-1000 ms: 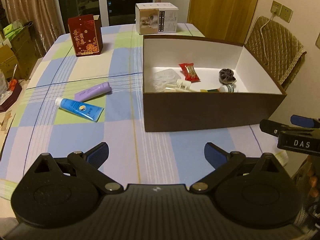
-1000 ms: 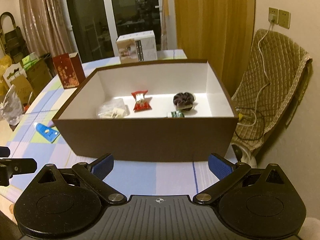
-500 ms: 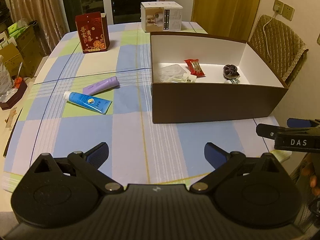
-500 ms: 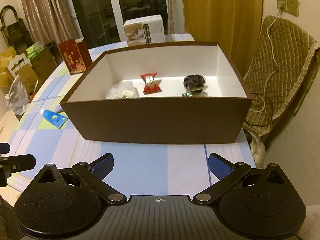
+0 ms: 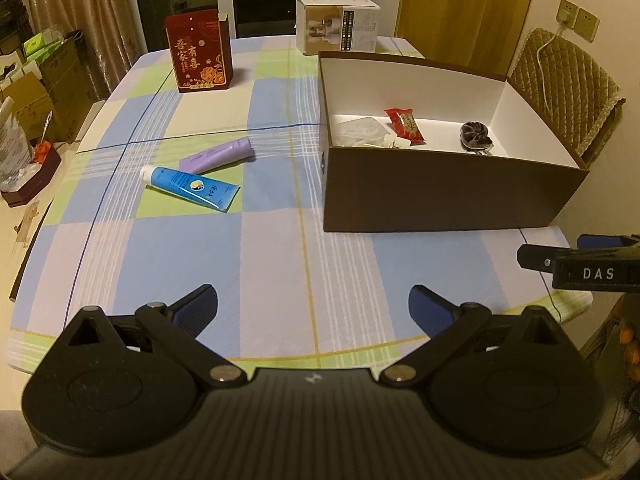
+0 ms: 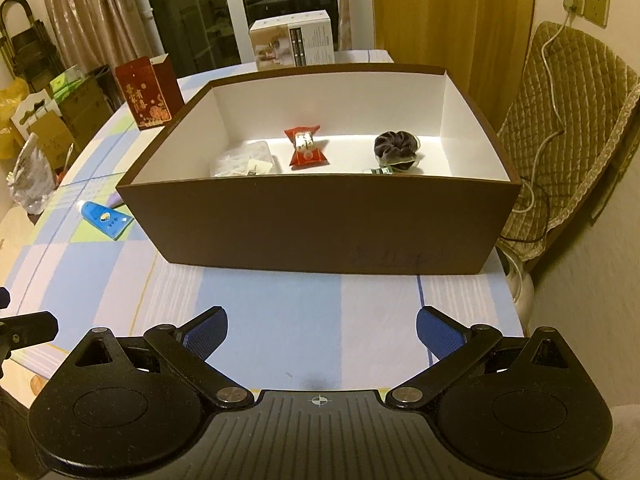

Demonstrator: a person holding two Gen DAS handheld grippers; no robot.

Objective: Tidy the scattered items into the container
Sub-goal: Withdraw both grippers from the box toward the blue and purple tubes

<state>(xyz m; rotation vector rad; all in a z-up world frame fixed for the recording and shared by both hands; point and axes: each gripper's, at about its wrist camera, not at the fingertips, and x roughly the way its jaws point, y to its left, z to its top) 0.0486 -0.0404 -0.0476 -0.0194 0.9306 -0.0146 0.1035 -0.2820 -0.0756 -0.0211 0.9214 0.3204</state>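
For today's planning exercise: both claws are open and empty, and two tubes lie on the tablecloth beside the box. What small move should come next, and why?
Probably move the left claw forward toward the blue tube. It and the purple tube lie outside the brown box, on the left claw's side, and the blue one lies nearer. The right claw faces the box wall.

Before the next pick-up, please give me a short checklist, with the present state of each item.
1. Left gripper open and holding nothing: ok.
2. Right gripper open and holding nothing: ok.
3. Blue tube and purple tube lie on the tablecloth outside the box, nothing on top of them: ok to grasp.
4. Brown box open, bare floor left inside: ok.
5. Whether the two tubes touch each other: cannot tell.
6. Everything tidied: not ok, two tubes remain.
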